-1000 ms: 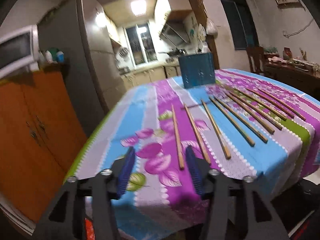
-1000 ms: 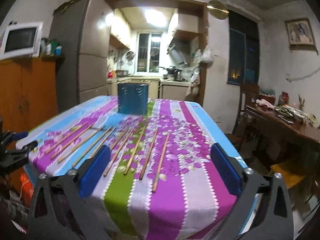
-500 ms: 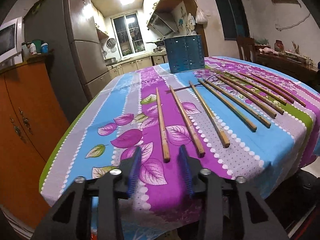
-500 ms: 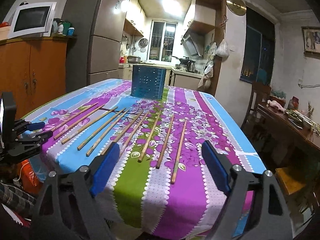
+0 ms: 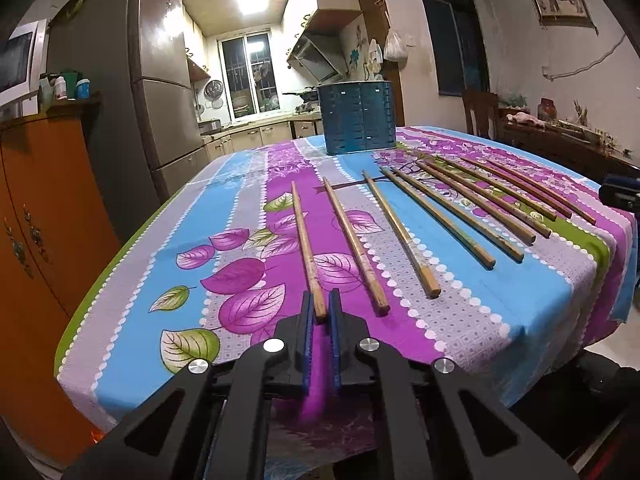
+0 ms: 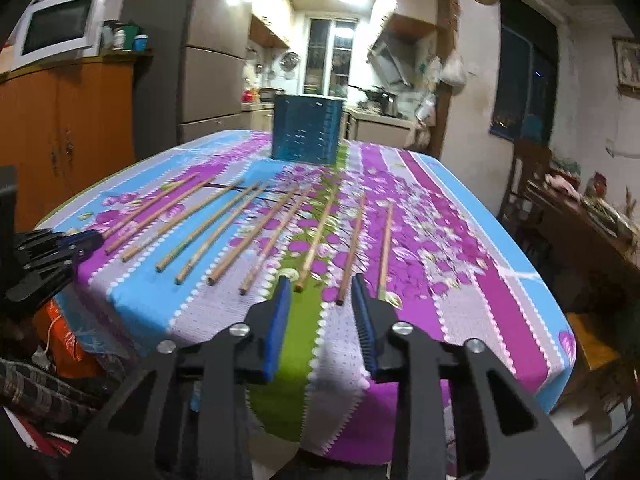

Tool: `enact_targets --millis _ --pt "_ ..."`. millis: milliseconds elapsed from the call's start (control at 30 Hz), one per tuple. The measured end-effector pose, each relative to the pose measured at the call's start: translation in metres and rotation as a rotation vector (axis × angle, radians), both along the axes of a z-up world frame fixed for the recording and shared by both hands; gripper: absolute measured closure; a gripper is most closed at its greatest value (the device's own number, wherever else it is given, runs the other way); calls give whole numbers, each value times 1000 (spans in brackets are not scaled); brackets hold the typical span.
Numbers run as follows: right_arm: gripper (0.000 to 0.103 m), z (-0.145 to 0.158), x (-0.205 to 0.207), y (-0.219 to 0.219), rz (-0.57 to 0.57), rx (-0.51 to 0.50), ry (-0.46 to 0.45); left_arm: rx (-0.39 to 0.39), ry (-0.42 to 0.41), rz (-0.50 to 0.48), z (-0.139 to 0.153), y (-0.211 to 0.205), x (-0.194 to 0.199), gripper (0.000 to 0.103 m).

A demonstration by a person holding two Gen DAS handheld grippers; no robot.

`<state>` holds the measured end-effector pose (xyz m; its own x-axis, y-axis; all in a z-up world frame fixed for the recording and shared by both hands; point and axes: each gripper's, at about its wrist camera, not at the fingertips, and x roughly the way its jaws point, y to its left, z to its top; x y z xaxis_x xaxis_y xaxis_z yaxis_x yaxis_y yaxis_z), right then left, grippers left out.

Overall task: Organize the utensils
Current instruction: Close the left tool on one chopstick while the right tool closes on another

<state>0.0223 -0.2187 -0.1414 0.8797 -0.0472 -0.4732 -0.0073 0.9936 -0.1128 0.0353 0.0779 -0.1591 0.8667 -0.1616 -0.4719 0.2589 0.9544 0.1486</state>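
Now the left gripper (image 5: 319, 310) has its blue pads pinched on the near end of the leftmost chopstick (image 5: 305, 246), the jaws having just closed onto it. To do this well, lift that end cleanly off the floral tablecloth (image 5: 460, 320) before swinging toward the blue utensil holder (image 5: 357, 117), which stands well beyond the row of chopsticks. The right gripper (image 6: 322, 300) is part open, its jaws having just been narrowing, with two chopstick ends just ahead of its tips and nothing pressed. A second ago both grippers gaped wide, farther from the table edge.
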Motion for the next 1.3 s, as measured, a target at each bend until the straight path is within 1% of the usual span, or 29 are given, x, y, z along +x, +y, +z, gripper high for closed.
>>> enact_targets --millis 67,133,300,433,567,700,833,900,1033,1200,1300 --pt "81 -2 2 -4 -29 -3 1 -9 -2 -2 0 3 0 94" --pt "82 -4 5 -5 -25 4 12 -15 -3 -5 -1 5 0 95" --pt "84 -6 13 17 78 -42 2 -26 -5 -8 0 8 -1 95" --pt "87 -9 23 27 125 -30 16 -31 -9 -10 -1 9 1 95" --pt "88 -16 34 27 70 -42 41 -19 -18 -16 -2 8 0 95" --pt "88 -22 44 24 35 -40 58 -40 -11 -22 -2 10 1 95" --pt "88 -27 52 22 23 -33 68 -39 -12 -27 -3 10 2 95" --pt "88 -29 54 22 19 -26 58 -41 -12 -29 -3 11 2 95" --pt "97 -31 53 21 24 4 45 -44 -14 -27 -3 11 2 95" --pt "97 -31 53 16 23 59 35 -42 -19 -26 -3 11 2 95" --pt "98 -29 50 16 24 67 28 -31 -18 -23 -2 10 2 95"
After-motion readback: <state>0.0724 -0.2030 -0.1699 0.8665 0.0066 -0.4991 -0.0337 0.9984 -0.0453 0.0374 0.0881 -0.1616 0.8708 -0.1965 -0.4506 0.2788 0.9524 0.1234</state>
